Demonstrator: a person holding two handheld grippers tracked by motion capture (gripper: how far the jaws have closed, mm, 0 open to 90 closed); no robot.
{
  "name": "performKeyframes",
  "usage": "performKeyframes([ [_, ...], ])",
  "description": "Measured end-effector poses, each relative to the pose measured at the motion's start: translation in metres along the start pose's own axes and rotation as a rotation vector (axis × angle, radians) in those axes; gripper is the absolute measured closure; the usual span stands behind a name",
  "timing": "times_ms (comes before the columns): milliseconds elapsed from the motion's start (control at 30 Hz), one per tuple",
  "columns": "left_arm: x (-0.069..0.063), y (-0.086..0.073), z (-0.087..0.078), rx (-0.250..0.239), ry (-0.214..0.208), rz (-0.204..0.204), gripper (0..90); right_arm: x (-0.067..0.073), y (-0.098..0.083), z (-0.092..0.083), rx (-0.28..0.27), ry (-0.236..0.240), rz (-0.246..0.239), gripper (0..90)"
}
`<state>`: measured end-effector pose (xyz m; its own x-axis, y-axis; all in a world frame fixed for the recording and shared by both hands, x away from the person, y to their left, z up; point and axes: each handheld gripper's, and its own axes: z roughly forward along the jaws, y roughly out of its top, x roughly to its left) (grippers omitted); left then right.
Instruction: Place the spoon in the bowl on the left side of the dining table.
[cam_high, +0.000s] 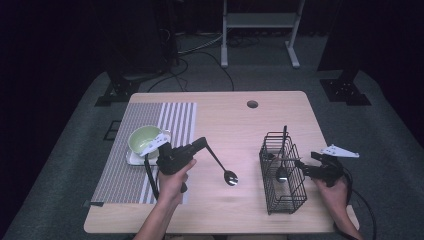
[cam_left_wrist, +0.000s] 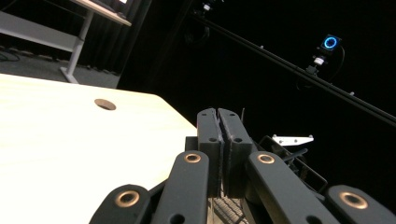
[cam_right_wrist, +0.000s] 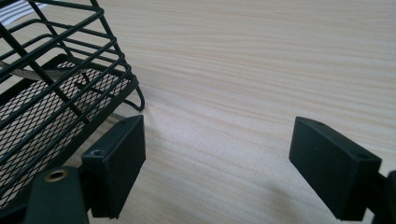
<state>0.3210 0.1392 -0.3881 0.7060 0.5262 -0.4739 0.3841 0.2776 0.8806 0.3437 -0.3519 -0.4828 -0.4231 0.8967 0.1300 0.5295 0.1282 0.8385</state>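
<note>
Spoon (cam_high: 223, 169) clamped in left tool (cam_high: 204, 143), bowl end low | right tool (cam_high: 300, 163) wide, empty, just beside rack (cam_high: 281, 172)

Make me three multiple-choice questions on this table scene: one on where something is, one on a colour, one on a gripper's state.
1. Where does the bowl stand?
A. on the striped mat
B. in the wire basket
C. on the floor

2. What colour is the bowl?
A. red
B. pale green
C. black

3. How do the right gripper jaws stand?
A. shut on a fork
B. shut on the basket
C. open, nothing between them

Answers: 1 A, it stands on the mat at the table's left. 2 B, pale green inside. 3 C, bare wood shows between the pads.
</note>
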Motion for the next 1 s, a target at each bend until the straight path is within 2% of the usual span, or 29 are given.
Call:
performKeyframes([
  [667, 0.014, 0.013, -0.013, -0.024, 0.062, 0.013, 88.9, 0.001, 0.0, 0.0, 0.005, -0.004, -0.002, 17.5],
  [1000, 0.022, 0.012, -0.018, -0.046, 0.075, -0.009, 88.8, 0.001, 0.0, 0.0, 0.005, -0.004, -0.002, 17.5],
])
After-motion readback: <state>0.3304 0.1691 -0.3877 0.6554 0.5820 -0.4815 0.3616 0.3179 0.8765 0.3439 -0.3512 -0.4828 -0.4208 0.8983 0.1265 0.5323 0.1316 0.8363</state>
